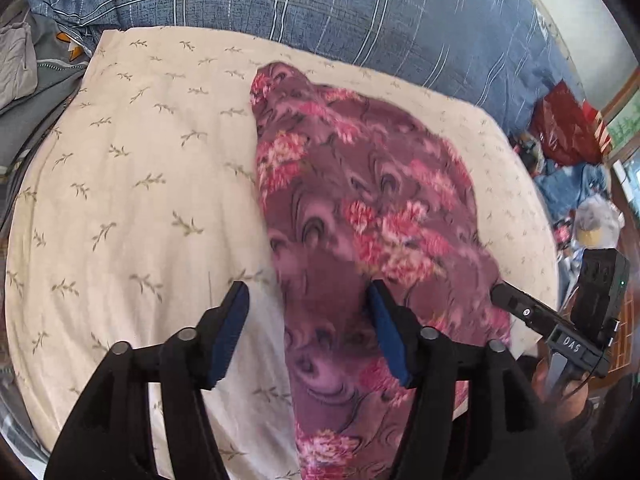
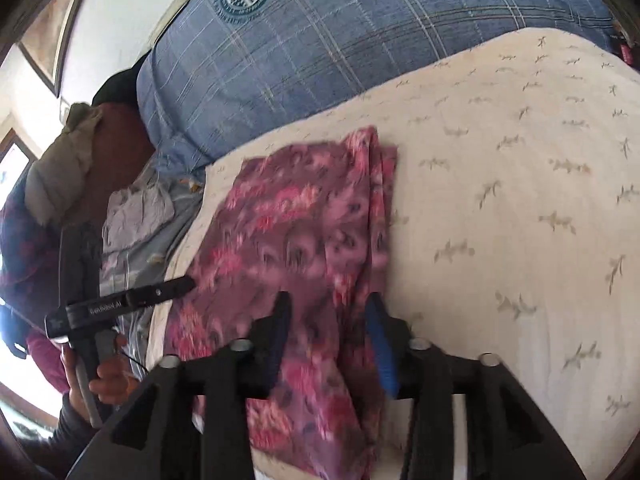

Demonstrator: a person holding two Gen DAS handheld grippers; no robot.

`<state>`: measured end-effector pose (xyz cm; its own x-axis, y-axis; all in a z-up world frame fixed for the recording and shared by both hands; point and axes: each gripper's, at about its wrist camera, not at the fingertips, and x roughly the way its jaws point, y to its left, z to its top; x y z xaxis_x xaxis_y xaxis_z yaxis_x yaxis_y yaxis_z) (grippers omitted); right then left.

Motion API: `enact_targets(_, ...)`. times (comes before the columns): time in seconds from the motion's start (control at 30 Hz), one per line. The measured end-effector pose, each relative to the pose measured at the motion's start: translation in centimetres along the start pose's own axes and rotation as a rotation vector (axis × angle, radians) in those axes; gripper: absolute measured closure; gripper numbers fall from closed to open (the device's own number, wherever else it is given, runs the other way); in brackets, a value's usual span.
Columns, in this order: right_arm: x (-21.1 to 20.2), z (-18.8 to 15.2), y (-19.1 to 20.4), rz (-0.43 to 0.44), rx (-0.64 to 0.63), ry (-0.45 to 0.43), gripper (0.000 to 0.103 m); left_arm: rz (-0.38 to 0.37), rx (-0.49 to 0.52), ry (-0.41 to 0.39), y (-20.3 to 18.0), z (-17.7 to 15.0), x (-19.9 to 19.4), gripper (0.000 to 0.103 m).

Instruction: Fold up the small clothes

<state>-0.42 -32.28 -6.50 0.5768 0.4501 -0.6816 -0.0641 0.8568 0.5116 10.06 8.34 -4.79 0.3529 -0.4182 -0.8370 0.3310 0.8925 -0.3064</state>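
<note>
Left wrist view: the left tool [image 1: 308,332] hangs with its blue-padded fingers spread and nothing pinched; one pad is over the cream, sprig-printed bedspread [image 1: 132,184], the other over the near part of the purple fleece garment with pink flowers [image 1: 360,208]. The garment lies on the bedspread as a long folded strip running away from the camera, with a straight edge on its left side. At the right edge the other tool shows from the side, with a hand [image 1: 568,396] on its grip. Behind, a blue plaid quilt [image 1: 360,12] is banked up.

Right wrist view: the right tool [image 2: 326,332] also stands spread, pads apart on either side of the cloth's near end, not pressing it. This view shows what the first does not: stacked layers along the garment's right edge, telling of a lengthwise fold. It also shows a round crest on the quilt and grey clothes [image 2: 136,216] heaped to the left.

Judged from this, a lengthwise fold is laid and released. The next move likely calls for both tools to pinch the near end's corners and carry them toward the far end.
</note>
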Motion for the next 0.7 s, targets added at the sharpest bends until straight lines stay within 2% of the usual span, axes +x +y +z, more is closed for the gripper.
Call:
enact_targets(0.03, 0.8, -0.7, -0.1, -0.036, -0.014, 0.027, 0.058, 0.003, 0.001, 0.008, -0.2, -0.4, 0.4, 0.038)
enact_targets(0.1, 1.0, -1.7, -0.1, -0.047, -0.008, -0.022, 0.057, -0.010, -0.023, 0.029, 0.1, -0.9, 0.9, 0.035)
enact_targets(0.2, 0.9, -2.1, 0.0, -0.056, 0.026, -0.041, 0.056, -0.056, -0.085, 0.047, 1.1, -1.0, 1.5, 0.033)
enact_targets(0.47, 0.7, -2.5, 0.5, -0.076, 0.039, -0.059, 0.050, -0.081, -0.088, 0.039, 1.7, -1.8, 1.2, 0.026)
enact_targets(0.5, 0.7, -2.5, 0.7, -0.080, 0.034, -0.058, 0.047, -0.087, -0.088, 0.038, 1.8, -1.9, 1.2, 0.026)
enact_targets(0.57, 0.5, -2.8, 0.9, -0.075, 0.024, -0.059, 0.034, -0.096, -0.081, 0.040, 1.7, -1.8, 1.4, 0.026)
enact_targets(0.6, 0.5, -2.9, 1.2, -0.081, 0.014, -0.060, 0.033, -0.098, -0.080, 0.041, 1.7, -1.7, 1.5, 0.026)
enact_targets(0.63, 0.6, -2.9, 1.8, -0.110, -0.010, -0.054, 0.032, -0.102, -0.080, 0.042, 1.8, -1.7, 1.4, 0.026)
enact_targets(0.7, 0.7, -2.7, 2.8, -0.177, -0.054, -0.037, 0.038, -0.112, -0.088, 0.047, 2.0, -1.7, 1.3, 0.026)
